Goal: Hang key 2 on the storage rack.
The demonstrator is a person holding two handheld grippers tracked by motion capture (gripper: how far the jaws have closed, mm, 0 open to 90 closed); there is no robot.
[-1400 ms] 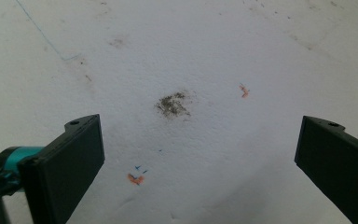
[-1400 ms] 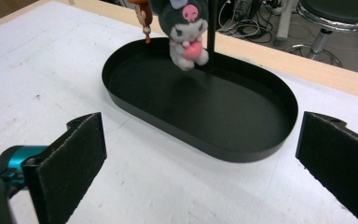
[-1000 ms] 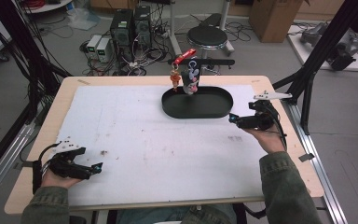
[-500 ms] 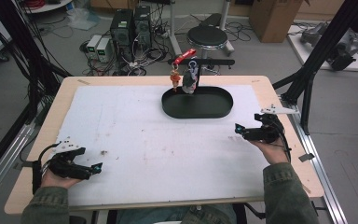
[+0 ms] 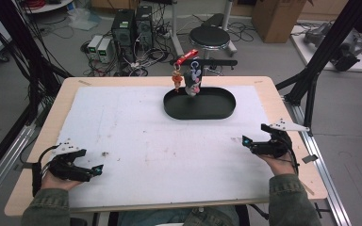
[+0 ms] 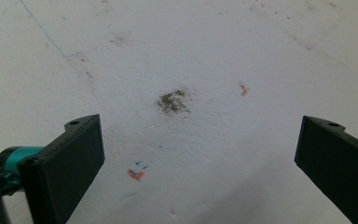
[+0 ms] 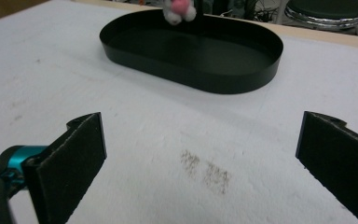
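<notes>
Here both grippers' fingers gape empty over the stained white sheet; stool and computers stand beyond

1. Lighting's even and pretty bright, looks like it comes from overhead, and the white table cover has no harsh glare.
2. Shadows are soft: a faint one sits under the black tray on its near side.
3. High view is a bit soft and grainy, and the far floor clutter looks mushy.
4. In both gripper views the near jaws are slightly blurry, while the cover's stains stay fairly sharp.
</notes>
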